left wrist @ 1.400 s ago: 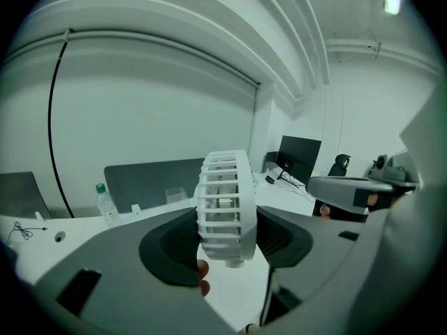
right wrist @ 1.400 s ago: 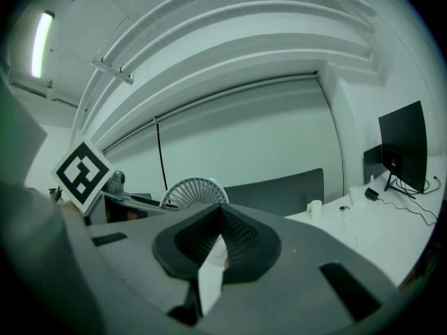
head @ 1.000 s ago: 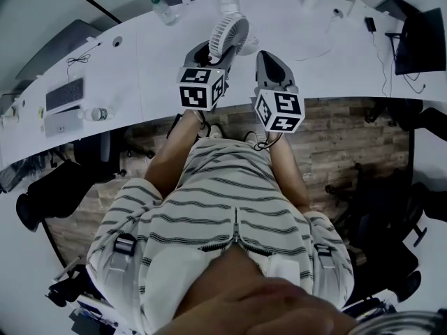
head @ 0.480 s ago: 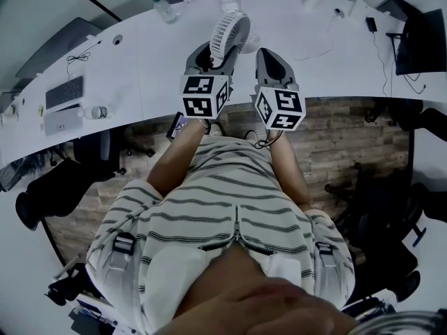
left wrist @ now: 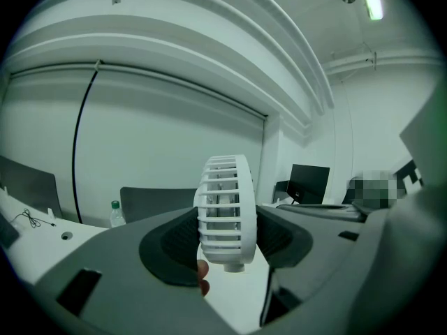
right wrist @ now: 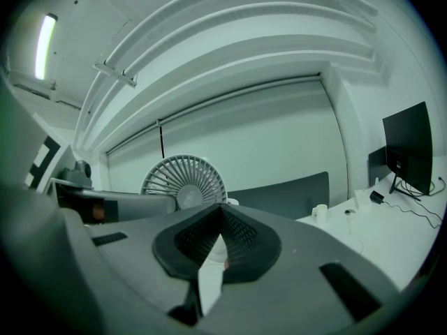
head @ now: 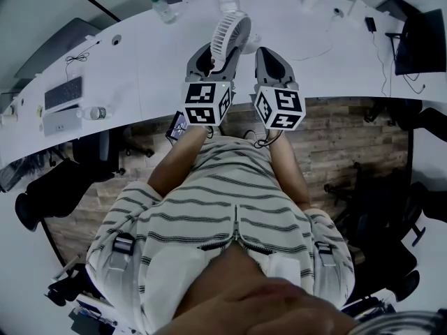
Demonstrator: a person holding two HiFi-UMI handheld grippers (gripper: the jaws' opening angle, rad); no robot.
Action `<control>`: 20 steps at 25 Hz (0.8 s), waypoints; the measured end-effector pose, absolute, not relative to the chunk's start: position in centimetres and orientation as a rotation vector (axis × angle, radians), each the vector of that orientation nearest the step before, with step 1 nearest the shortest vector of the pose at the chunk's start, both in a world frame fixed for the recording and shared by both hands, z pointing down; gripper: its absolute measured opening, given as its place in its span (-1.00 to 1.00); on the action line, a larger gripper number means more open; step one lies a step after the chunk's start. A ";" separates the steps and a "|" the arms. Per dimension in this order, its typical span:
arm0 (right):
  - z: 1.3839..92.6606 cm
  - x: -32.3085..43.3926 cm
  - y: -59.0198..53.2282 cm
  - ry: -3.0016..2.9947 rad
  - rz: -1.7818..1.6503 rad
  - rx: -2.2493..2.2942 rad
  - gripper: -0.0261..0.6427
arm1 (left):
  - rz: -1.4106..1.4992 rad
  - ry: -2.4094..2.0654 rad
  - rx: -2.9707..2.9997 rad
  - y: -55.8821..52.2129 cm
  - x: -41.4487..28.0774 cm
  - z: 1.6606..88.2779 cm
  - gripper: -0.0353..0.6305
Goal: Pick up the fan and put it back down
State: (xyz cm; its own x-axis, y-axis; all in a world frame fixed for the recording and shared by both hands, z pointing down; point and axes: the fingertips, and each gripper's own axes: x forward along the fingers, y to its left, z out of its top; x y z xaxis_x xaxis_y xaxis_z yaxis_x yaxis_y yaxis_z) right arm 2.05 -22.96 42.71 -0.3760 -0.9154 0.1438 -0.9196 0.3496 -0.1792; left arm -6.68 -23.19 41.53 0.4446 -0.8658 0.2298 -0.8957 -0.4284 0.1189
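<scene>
The fan [left wrist: 225, 208] is clamped edge-on between the widely spread fingers [left wrist: 174, 248] of the left gripper [left wrist: 227, 241]. It is judged clear of the worktop [head: 140, 54], so the lift is in hand. The right gripper [right wrist: 220, 212] is closed and empty, with the fan beyond its fingers, leftward. Next, a level lowering is called for, then release.

No word, number or brand can be read anywhere. The left marker cube [head: 204, 103] and the right marker cube [head: 278, 109] bear only black-and-white square patterns, not letters. The bottle [head: 164, 14] on the tabletop [head: 147, 61] may carry a label, but it is too small to read.
</scene>
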 end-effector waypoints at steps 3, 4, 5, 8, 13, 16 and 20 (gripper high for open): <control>42.7 2.0 -23.0 -2.565 0.357 1.744 -0.90 | 0.184 -1.543 2.479 -23.2 -6.7 41.3 -0.21; 42.7 2.0 -23.1 -2.565 0.356 1.743 -0.90 | 0.179 -1.546 2.481 -23.2 -6.7 41.2 -0.21; 42.7 2.0 -23.1 -2.564 0.356 1.743 -0.90 | 0.176 -1.547 2.484 -23.1 -6.7 41.2 -0.21; 42.7 2.0 -23.1 -2.565 0.356 1.743 -0.90 | 0.178 -1.552 2.491 -22.9 -6.5 41.2 -0.21; 42.6 1.8 -22.9 -2.572 0.347 1.734 -0.90 | 0.184 -1.552 2.499 -22.7 -6.3 41.2 -0.21; 42.5 1.8 -22.9 -2.574 0.345 1.731 -0.90 | 0.181 -1.553 2.494 -22.6 -6.4 41.3 -0.21; 42.4 1.9 -22.7 -2.574 0.343 1.734 -0.90 | 0.191 -1.557 2.498 -22.5 -6.4 41.2 -0.21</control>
